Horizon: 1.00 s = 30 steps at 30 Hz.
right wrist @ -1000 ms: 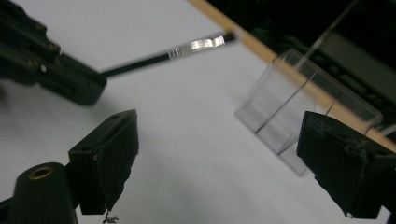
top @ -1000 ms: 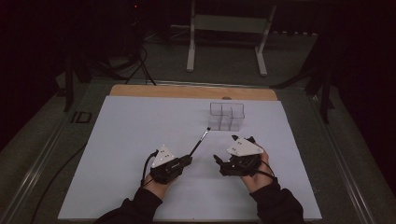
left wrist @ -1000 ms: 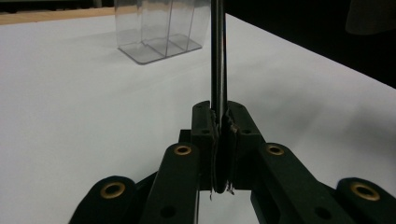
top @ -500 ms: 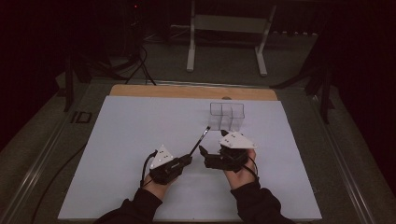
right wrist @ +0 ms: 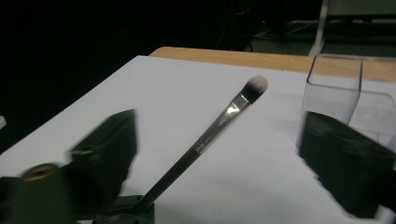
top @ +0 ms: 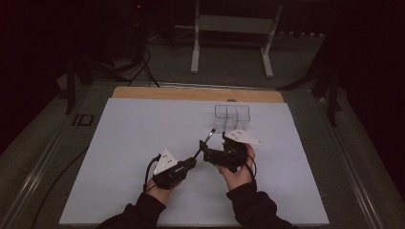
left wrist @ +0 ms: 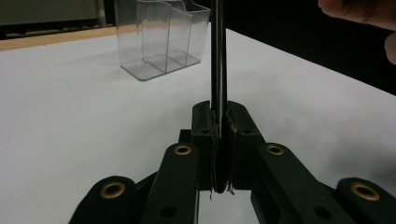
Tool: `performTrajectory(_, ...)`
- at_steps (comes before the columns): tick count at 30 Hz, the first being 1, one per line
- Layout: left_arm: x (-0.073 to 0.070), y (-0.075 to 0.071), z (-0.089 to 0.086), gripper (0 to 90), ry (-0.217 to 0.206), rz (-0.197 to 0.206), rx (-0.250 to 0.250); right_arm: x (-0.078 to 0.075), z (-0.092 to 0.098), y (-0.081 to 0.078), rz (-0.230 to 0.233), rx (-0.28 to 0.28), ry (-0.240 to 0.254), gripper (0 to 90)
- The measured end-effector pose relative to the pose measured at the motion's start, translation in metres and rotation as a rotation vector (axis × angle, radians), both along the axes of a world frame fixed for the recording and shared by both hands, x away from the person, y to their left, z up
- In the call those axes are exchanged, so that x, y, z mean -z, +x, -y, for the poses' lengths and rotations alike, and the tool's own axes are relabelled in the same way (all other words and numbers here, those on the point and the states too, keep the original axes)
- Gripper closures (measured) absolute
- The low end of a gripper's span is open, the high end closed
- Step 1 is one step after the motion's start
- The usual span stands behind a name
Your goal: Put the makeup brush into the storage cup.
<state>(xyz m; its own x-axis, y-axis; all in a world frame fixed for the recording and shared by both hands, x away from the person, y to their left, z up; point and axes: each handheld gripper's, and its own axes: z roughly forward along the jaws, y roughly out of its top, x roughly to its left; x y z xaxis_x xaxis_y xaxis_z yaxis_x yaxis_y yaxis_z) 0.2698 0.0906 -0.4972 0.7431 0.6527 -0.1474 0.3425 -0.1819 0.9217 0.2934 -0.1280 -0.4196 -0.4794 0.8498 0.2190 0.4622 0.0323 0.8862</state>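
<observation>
Black slim-handled makeup brush (top: 204,143) clamped in left gripper (top: 190,164), unmoved. Right gripper (top: 205,151), jaws wide, empty, has shifted left, now astride brush; clear plastic organiser (top: 232,117) beyond.

makeup brush (right wrist: 219,122) | slim black handle, pale tip | slanted upward above white sheet, tip toward clear organizer (top: 232,117)

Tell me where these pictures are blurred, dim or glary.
High view: surroundings dark, only the white table sheet lit. Right gripper view: the right tool has motion-smeared jaws, while the makeup brush stays fairly sharp. Left gripper view: crisp, with soft reflections on the clear organizer.
</observation>
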Motion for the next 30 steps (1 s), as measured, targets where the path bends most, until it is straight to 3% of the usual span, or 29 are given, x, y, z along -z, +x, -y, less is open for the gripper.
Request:
performTrajectory(2, 0.000, 0.000, 0.000, 84.7, -0.002, -0.001, 0.001, 0.000, -0.001, 0.000, -0.029, 0.007, 0.025, 17.5)
performTrajectory(5, 0.000, 0.000, 0.000, 84.7, -0.004, 0.001, -0.003, 0.001, -0.001, 0.002, -0.082, 0.017, 0.107, 24.7)
performTrajectory(10, 0.000, 0.000, 0.000, 84.7, -0.005, 0.002, -0.002, 0.001, 0.001, 0.005, -0.140, 0.017, 0.216, 42.2)
performTrajectory(11, 0.000, 0.000, 0.000, 84.7, -0.004, 0.004, -0.002, 0.000, 0.001, 0.005, -0.151, 0.010, 0.235, 49.7)
performTrajectory(13, -0.001, 0.000, -0.001, 84.7, -0.005, 0.007, -0.001, 0.001, 0.003, 0.007, -0.179, 0.004, 0.272, 54.4)
performTrajectory(18, -0.001, -0.001, -0.001, 84.7, -0.015, 0.013, 0.010, 0.003, 0.004, 0.011, -0.231, -0.001, 0.328, 60.9)
performTrajectory(23, -0.002, -0.001, -0.001, 84.7, -0.017, 0.007, 0.011, 0.006, 0.008, 0.015, -0.255, 0.009, 0.374, 70.4)
performTrajectory(26, -0.002, -0.001, -0.002, 84.7, -0.022, 0.003, 0.006, 0.009, 0.010, 0.018, -0.277, -0.009, 0.391, 79.4)
performTrajectory(30, -0.002, -0.001, -0.001, 84.7, -0.013, -0.005, 0.010, 0.012, 0.013, 0.021, -0.304, -0.031, 0.413, 82.0)
